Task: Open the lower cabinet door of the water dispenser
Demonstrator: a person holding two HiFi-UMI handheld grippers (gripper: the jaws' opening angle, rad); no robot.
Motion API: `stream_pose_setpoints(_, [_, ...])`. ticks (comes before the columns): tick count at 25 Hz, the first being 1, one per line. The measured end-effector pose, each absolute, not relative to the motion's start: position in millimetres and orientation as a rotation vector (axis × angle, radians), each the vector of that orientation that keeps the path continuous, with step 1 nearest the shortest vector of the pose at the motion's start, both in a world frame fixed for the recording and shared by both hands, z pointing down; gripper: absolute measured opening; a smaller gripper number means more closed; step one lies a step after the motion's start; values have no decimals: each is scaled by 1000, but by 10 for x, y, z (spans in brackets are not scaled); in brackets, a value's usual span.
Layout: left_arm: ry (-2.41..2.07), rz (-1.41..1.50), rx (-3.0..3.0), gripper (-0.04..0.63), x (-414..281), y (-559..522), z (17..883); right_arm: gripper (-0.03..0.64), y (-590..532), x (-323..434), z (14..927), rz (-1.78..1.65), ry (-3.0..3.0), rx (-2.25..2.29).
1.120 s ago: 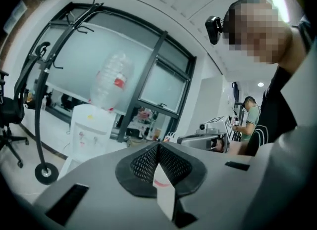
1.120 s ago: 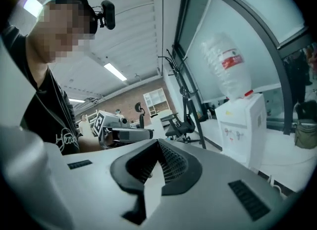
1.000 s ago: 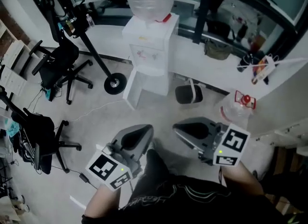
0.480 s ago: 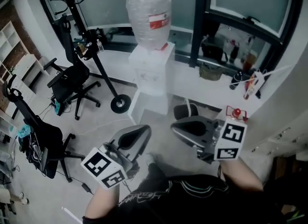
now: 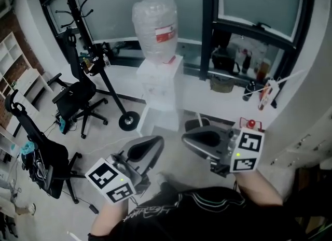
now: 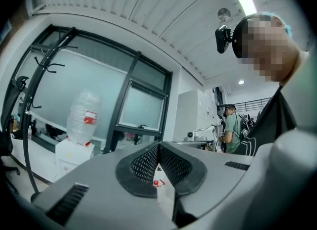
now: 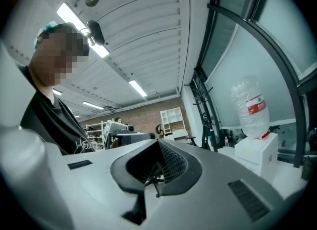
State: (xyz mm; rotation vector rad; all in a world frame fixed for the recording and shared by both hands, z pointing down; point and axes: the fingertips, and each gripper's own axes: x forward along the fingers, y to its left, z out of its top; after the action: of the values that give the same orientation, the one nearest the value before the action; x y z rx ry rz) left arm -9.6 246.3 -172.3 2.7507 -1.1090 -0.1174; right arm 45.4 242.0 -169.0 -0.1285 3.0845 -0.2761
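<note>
The white water dispenser (image 5: 162,82) stands by the window with a clear bottle (image 5: 154,27) on top. At its lower left a white panel (image 5: 147,119) juts out; it looks like the lower door swung open. Both grippers are held near my body, well short of the dispenser. My left gripper (image 5: 154,141) is shut and empty, its jaws meeting at the tip (image 6: 159,146). My right gripper (image 5: 188,138) also looks shut with nothing in it (image 7: 158,143). The dispenser shows at the left in the left gripper view (image 6: 73,152) and at the right in the right gripper view (image 7: 257,152).
Two black office chairs (image 5: 78,97) (image 5: 41,154) stand at the left. A black coat rack ends in a wheel (image 5: 128,121) beside the dispenser. A dark round bin (image 5: 199,123) and a spare bottle with a red cap (image 5: 250,124) sit to its right. A person in green (image 6: 230,130) stands far off.
Both grippers have risen together and stayed shut. The head view has tilted up, so the dispenser's bottle and the window now show in full.
</note>
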Motion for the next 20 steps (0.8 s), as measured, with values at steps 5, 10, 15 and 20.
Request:
stream_pose_setpoints(5, [-1080, -127, 2758, 0, -71, 2502, -1748, 12, 2466, 466, -1679, -263, 3084, -144])
stream_pose_setpoints(10, [-1065, -123, 2780, 0, -13, 2496, -1803, 12, 2466, 490, -1696, -255, 3086, -157])
stream_pose_setpoints(15, [-1055, -120, 2781, 0, 8, 2443, -1786, 12, 2432, 507, -1676, -251, 3082, -171])
stream_pose_setpoints(20, [-1041, -117, 2784, 0, 48, 2400, -1787, 12, 2393, 545, -1684, -249, 3074, -187])
